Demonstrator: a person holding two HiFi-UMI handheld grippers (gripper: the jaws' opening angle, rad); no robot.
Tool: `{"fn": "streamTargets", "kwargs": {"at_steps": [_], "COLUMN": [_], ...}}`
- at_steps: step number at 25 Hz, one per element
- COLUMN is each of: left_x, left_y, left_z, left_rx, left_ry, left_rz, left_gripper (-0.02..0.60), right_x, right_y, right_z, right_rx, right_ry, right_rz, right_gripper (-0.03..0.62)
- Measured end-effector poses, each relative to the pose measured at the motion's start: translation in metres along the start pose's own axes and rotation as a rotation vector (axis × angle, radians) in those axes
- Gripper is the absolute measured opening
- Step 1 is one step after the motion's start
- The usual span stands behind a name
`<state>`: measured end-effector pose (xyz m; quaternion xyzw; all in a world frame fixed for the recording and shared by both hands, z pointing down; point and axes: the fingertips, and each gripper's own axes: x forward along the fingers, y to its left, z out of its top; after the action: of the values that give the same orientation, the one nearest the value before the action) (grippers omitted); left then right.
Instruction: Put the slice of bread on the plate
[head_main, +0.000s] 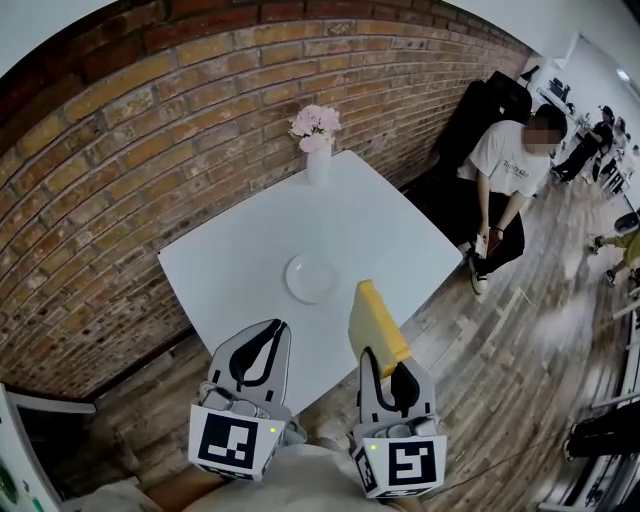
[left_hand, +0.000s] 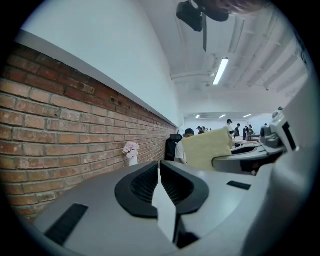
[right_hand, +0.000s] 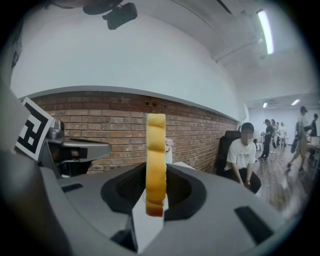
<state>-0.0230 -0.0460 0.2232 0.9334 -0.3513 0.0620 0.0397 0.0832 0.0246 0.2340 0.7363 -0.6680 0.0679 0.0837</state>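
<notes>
1. My left gripper (head_main: 268, 330): jaws together, empty, spare at the counter's (head_main: 220, 270) near edge.
2. Plate (head_main: 311, 277): mid-counter, empty, ready for bread.
3. Vase (head_main: 318, 160): far corner, holds pink flowers.
4. My right gripper (head_main: 383, 362): clamped on 1 slice of bread (head_main: 374, 320), upright on edge for carrying, just short of the plate.

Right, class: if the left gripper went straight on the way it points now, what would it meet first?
Probably the white table near the plate, since the left gripper points across it. Height is unclear; it could instead clear the table and reach the brick wall.
</notes>
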Motion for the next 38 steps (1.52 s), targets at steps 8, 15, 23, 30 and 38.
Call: {"fn": "streamTargets", "kwargs": {"at_steps": [8, 15, 23, 30, 38], "left_x": [0.005, 0.014, 0.035, 0.056, 0.072], "left_y": [0.012, 0.013, 0.011, 0.013, 0.019], "left_z": [-0.006, -0.014, -0.031, -0.054, -0.062], "left_rx": [-0.019, -0.001, 0.020, 0.008, 0.008], "left_ry": [0.021, 0.025, 0.026, 0.043, 0.041], "left_rz": [0.005, 0.001, -0.004, 0.002, 0.028], "left_gripper": [0.023, 0.023, 0.023, 0.023, 0.023], "right_x": [0.013, 0.026, 0.062, 0.094, 0.126], "right_y": [0.007, 0.006, -0.001, -0.004, -0.008], "right_z": [-0.004, -0.020, -0.043, -0.067, -0.091], "right_rx": [0.000, 0.023, 0.032, 0.051, 0.072], "right_ry": [0.028, 0.056, 0.055, 0.063, 0.071], "right_rz": [0.017, 0.055, 0.147, 0.212, 0.258], "right_gripper": [0.098, 0.098, 0.097, 0.097, 0.097]}}
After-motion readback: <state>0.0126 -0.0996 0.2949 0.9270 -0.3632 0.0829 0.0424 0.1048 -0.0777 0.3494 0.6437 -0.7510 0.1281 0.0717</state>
